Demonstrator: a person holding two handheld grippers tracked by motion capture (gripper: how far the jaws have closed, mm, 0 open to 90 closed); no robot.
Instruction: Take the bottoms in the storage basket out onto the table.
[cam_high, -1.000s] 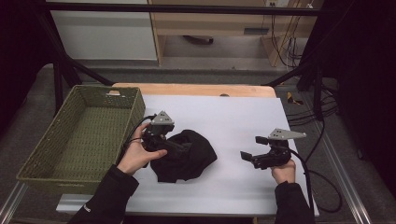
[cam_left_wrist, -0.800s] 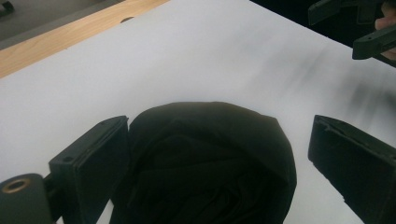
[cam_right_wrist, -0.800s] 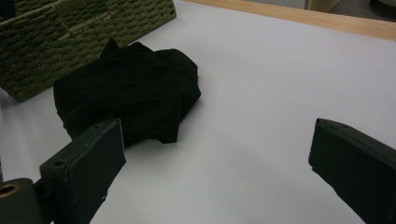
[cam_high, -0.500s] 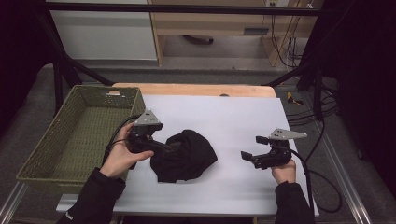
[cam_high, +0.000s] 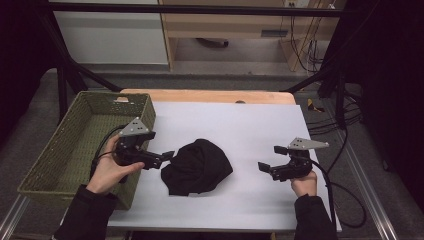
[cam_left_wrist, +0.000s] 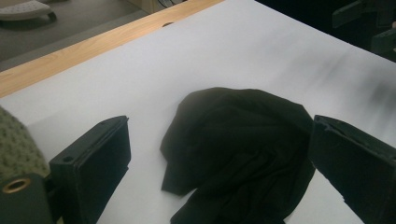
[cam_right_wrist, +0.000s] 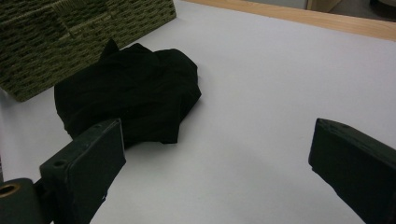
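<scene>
Two grippers, both spread wide, nothing pinched.
Black cloth lies bunched on the white table, mid-near, just right of the green wicker basket. Left gripper sits at the cloth's left edge, over the basket's right rim, jaws apart and aimed at the cloth. Right gripper is held well right of the cloth, jaws apart, pointing left toward it.

A crumpled black cloth lies on the white table, between the left gripper and the right gripper; a green woven basket stands at the left.
</scene>
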